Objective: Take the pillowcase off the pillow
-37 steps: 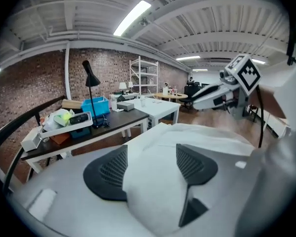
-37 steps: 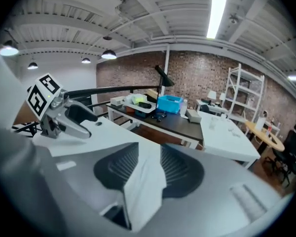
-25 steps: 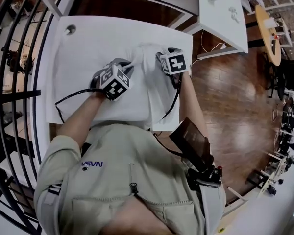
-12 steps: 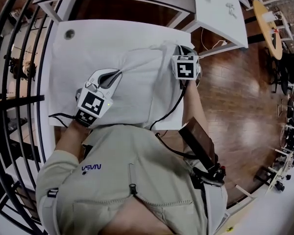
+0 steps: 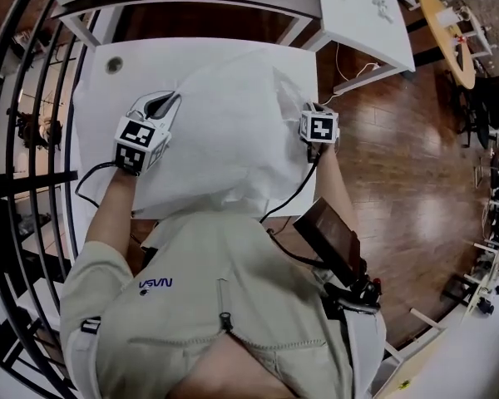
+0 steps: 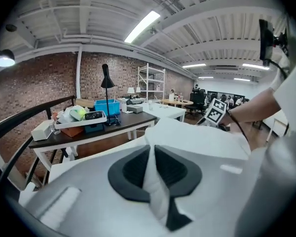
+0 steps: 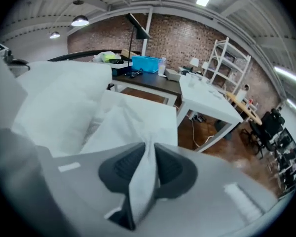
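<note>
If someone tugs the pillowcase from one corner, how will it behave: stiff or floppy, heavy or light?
Probably floppy: the pillowcase lies in soft creases across the table and holds no shape of its own. Likely light for its size, since in the right gripper view it tents up in thin folds. It may slide easily on the smooth tabletop.

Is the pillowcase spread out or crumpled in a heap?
Spread out: the pillowcase stretches as one broad white sheet over most of the table, with few folds showing.

White pillowcase (image 5: pixel 233 140), white table (image 5: pixel 93 110) (brown floor (image 5: pixel 382 160))
</note>
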Demonstrator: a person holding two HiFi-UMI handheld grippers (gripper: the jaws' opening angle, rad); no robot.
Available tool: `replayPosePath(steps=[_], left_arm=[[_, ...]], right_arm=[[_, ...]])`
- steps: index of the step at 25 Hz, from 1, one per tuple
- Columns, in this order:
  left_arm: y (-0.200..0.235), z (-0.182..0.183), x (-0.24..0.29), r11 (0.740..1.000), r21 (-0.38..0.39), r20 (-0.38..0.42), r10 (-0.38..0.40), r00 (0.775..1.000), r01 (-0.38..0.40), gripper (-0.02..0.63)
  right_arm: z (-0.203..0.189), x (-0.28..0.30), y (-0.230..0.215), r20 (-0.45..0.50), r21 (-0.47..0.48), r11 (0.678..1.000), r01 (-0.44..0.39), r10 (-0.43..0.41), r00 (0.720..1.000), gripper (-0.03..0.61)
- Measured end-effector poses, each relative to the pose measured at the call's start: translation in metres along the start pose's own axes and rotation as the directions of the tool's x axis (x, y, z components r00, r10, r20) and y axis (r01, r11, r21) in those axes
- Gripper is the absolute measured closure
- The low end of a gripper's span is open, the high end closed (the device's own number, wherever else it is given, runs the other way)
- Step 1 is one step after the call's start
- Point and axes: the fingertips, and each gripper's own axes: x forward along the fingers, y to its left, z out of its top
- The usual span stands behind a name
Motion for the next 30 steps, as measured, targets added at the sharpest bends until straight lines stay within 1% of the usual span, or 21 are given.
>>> replayPosePath(steps=[2, 3, 5, 7, 9, 10, 11, 12, 14, 15, 16, 17, 19, 21, 22, 24, 25, 26, 27, 28, 30], left_arm=[[0.008, -0.006, 0.017, 1.0, 0.025, -0.011, 0.012, 1.0, -0.012, 0.558], [0.012, -0.005, 0.022, 0.999, 0.028, -0.005, 0.022, 1.0, -0.022, 0.539], [0.017, 0.009, 0.019, 0.999, 0.014, 0.04, 0.046, 0.998, -0.047, 0.495], [0.017, 0.032, 0.001, 0.998, -0.005, 0.116, 0.068, 0.991, -0.068, 0.448], [0.003, 0.049, -0.022, 0.998, -0.007, 0.172, 0.068, 0.983, -0.068, 0.429], [-0.009, 0.053, -0.033, 0.998, 0.003, 0.18, 0.055, 0.982, -0.057, 0.421], [-0.026, 0.052, -0.043, 0.999, 0.023, 0.17, 0.036, 0.985, -0.04, 0.408], [-0.046, 0.046, -0.051, 0.998, 0.053, 0.142, 0.012, 0.99, -0.019, 0.391], [-0.086, 0.017, -0.062, 0.992, 0.124, 0.047, -0.035, 0.998, 0.029, 0.357], [-0.104, -0.003, -0.065, 0.987, 0.149, -0.008, -0.052, 0.999, 0.053, 0.335], [-0.118, -0.022, -0.068, 0.984, 0.16, -0.059, -0.065, 0.996, 0.074, 0.316], [-0.129, -0.039, -0.069, 0.983, 0.159, -0.102, -0.076, 0.992, 0.092, 0.302], [-0.145, -0.064, -0.068, 0.98, 0.16, -0.169, -0.092, 0.981, 0.12, 0.277], [-0.153, -0.085, -0.059, 0.973, 0.193, -0.218, -0.086, 0.972, 0.129, 0.264], [-0.154, -0.093, -0.053, 0.968, 0.218, -0.238, -0.068, 0.969, 0.122, 0.264], [-0.15, -0.105, -0.042, 0.959, 0.266, -0.262, -0.022, 0.965, 0.094, 0.272], [-0.148, -0.108, -0.038, 0.955, 0.287, -0.264, -0.002, 0.964, 0.08, 0.306], [-0.146, -0.109, -0.036, 0.951, 0.302, -0.26, 0.013, 0.965, 0.069, 0.352], [-0.145, -0.108, -0.035, 0.95, 0.307, -0.25, 0.019, 0.968, 0.061, 0.413], [-0.142, -0.105, -0.036, 0.952, 0.301, -0.235, 0.018, 0.972, 0.056, 0.467], [-0.136, -0.096, -0.04, 0.963, 0.266, -0.188, 0.011, 0.982, 0.04, 0.534]], right_arm=[[-0.002, -0.001, 0.008, 0.028, 0.037, 0.999, -0.016, 0.015, 1.0, 0.472], [0.003, -0.007, 0.009, 0.058, 0.048, 0.999, -0.017, 0.015, 0.998, 0.455], [0.022, -0.028, 0.006, 0.149, 0.066, 0.998, -0.016, 0.006, 0.989, 0.436], [0.041, -0.063, 0.008, 0.249, 0.084, 0.996, -0.03, 0.009, 0.968, 0.43], [0.051, -0.103, 0.022, 0.335, 0.079, 0.994, -0.07, 0.04, 0.941, 0.429], [0.053, -0.123, 0.034, 0.369, 0.069, 0.993, -0.096, 0.064, 0.927, 0.43], [0.052, -0.141, 0.047, 0.397, 0.058, 0.991, -0.124, 0.091, 0.913, 0.428], [0.048, -0.158, 0.062, 0.416, 0.046, 0.987, -0.151, 0.119, 0.902, 0.429], [0.03, -0.181, 0.094, 0.421, 0.021, 0.979, -0.2, 0.173, 0.89, 0.429], [0.015, -0.187, 0.11, 0.406, 0.006, 0.976, -0.219, 0.198, 0.892, 0.428], [-0.001, -0.19, 0.126, 0.38, -0.012, 0.972, -0.234, 0.221, 0.898, 0.426], [-0.018, -0.189, 0.142, 0.347, -0.03, 0.968, -0.248, 0.243, 0.906, 0.408], [-0.05, -0.183, 0.17, 0.278, -0.055, 0.958, -0.283, 0.287, 0.917, 0.388], [-0.072, -0.175, 0.192, 0.229, -0.074, 0.952, -0.298, 0.307, 0.924, 0.376], [-0.078, -0.17, 0.199, 0.215, -0.087, 0.954, -0.285, 0.298, 0.93, 0.376], [-0.082, -0.157, 0.203, 0.199, -0.126, 0.965, -0.231, 0.253, 0.947, 0.381], [-0.082, -0.154, 0.201, 0.198, -0.152, 0.969, -0.196, 0.224, 0.954, 0.417], [-0.08, -0.154, 0.197, 0.204, -0.173, 0.972, -0.159, 0.193, 0.96, 0.468], [-0.079, -0.157, 0.189, 0.217, -0.18, 0.976, -0.123, 0.162, 0.963, 0.544], [-0.078, -0.162, 0.179, 0.232, -0.168, 0.981, -0.091, 0.13, 0.964, 0.572], [-0.083, -0.17, 0.15, 0.253, -0.1, 0.994, -0.035, 0.06, 0.966, 0.572]])
